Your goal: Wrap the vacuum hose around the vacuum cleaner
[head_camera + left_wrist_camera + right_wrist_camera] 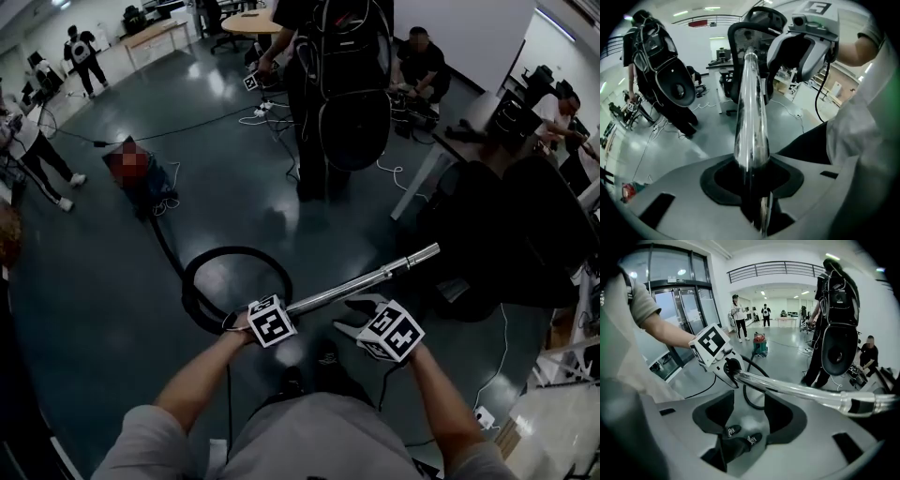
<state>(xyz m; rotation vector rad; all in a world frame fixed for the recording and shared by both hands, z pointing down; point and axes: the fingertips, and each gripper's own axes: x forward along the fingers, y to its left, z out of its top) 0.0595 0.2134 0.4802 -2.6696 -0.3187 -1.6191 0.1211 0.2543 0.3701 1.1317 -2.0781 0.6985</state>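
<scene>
The vacuum cleaner stands far off at the left on the dark floor; it shows red and teal in the right gripper view. Its black hose runs toward me and curls into a loop on the floor. The shiny metal wand slants up to the right from my left gripper, which is shut on it. In the left gripper view the wand runs straight out between the jaws of the left gripper. My right gripper hangs just below the wand, open and with nothing held.
A person wearing a black backpack rig stands beyond the hose loop. A black office chair is at the right beside a table leg. Cables lie on the floor; other people stand at the far left.
</scene>
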